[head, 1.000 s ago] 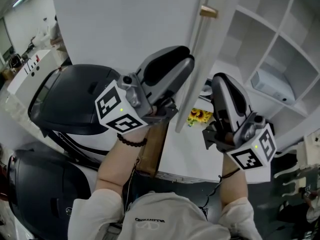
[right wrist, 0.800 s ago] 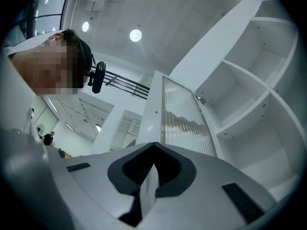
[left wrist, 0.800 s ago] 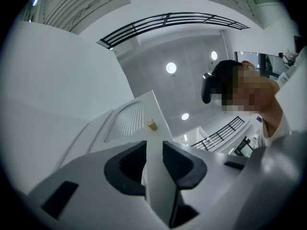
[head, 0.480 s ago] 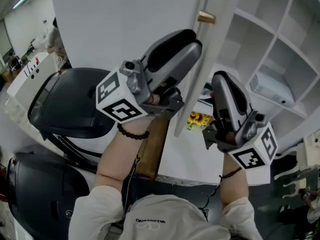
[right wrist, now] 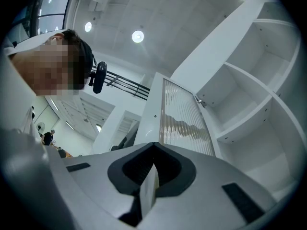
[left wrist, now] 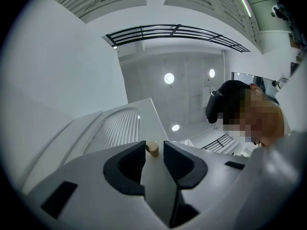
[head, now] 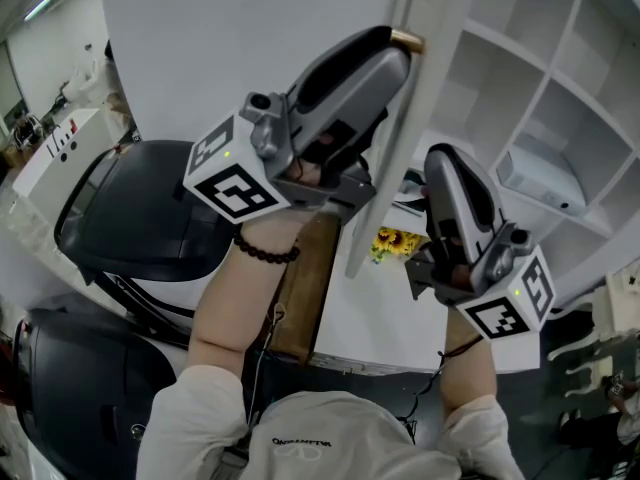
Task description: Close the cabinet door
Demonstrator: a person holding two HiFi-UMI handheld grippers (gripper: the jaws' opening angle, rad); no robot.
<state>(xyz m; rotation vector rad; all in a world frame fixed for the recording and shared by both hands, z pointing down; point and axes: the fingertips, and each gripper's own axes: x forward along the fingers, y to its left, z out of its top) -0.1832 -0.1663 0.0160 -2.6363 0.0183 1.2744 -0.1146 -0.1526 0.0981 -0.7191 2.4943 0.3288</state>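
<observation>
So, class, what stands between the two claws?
The open cabinet door's edge, in the head view: left claw on one side, right claw on the other.

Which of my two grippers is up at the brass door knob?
The left gripper: its jaws, which have just been opening, stand apart, the knob showing beyond their gap, untouched. The right gripper sits lower, jaws together.

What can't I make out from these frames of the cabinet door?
Head view: the jaws of the left gripper, hidden by its own body; its own view shows they have just been opening, the knob between them.
Head view: the upper part of the door, cut off by the top edge.
Head view: the sunflower item, too small to tell what it is.
</observation>
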